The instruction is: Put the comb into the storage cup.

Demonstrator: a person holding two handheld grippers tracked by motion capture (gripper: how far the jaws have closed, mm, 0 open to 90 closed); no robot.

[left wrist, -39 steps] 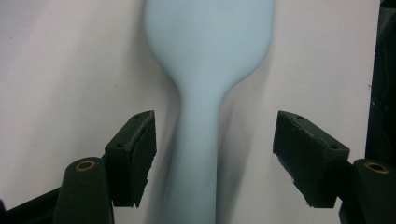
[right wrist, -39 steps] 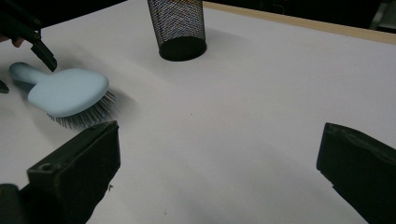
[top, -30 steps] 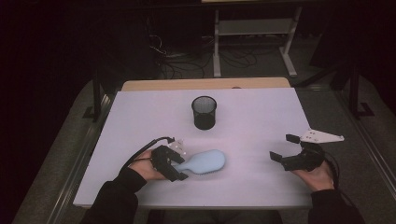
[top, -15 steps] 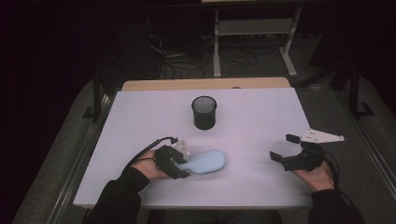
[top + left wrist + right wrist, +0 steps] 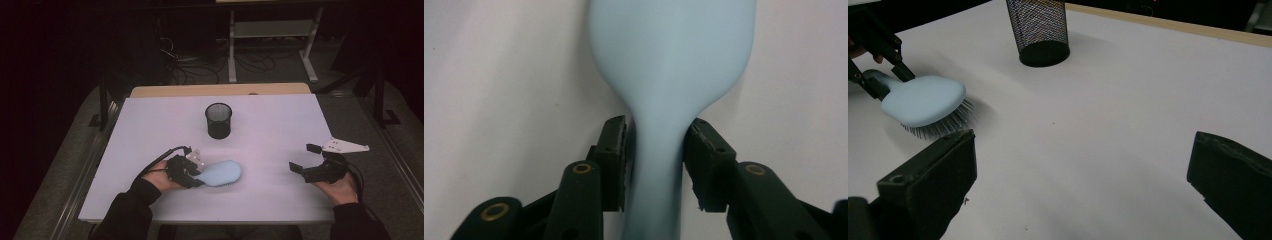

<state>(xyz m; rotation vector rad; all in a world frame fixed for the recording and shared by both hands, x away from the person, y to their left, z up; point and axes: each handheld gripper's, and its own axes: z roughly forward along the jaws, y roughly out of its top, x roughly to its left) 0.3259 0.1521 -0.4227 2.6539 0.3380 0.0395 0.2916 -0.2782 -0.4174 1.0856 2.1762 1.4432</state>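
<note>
A light blue hairbrush (image 5: 220,172) lies bristles down on the white table (image 5: 280,125), near the front left. My left gripper (image 5: 197,172) has just been closing its jaws on the brush's narrow handle. In the left gripper view both pads (image 5: 616,150) meet the sides of the handle (image 5: 656,165), with the wide brush head (image 5: 669,60) ahead of them. My right gripper (image 5: 304,157) rests at the front right, open with nothing between its jaws. Its own view, the right gripper (image 5: 1083,150), looks across at the brush (image 5: 923,102) and the left gripper (image 5: 885,80).
A black mesh pen cup (image 5: 218,120) stands upright at the middle of the table, beyond the brush; it is also the cup (image 5: 1040,30) in the right gripper view. A wooden strip (image 5: 220,90) runs along the far edge. Dark floor, cables and a shelf frame lie beyond.
The left gripper's jaws have drawn in on the brush handle. Both hands and the brush have stayed in place.
</note>
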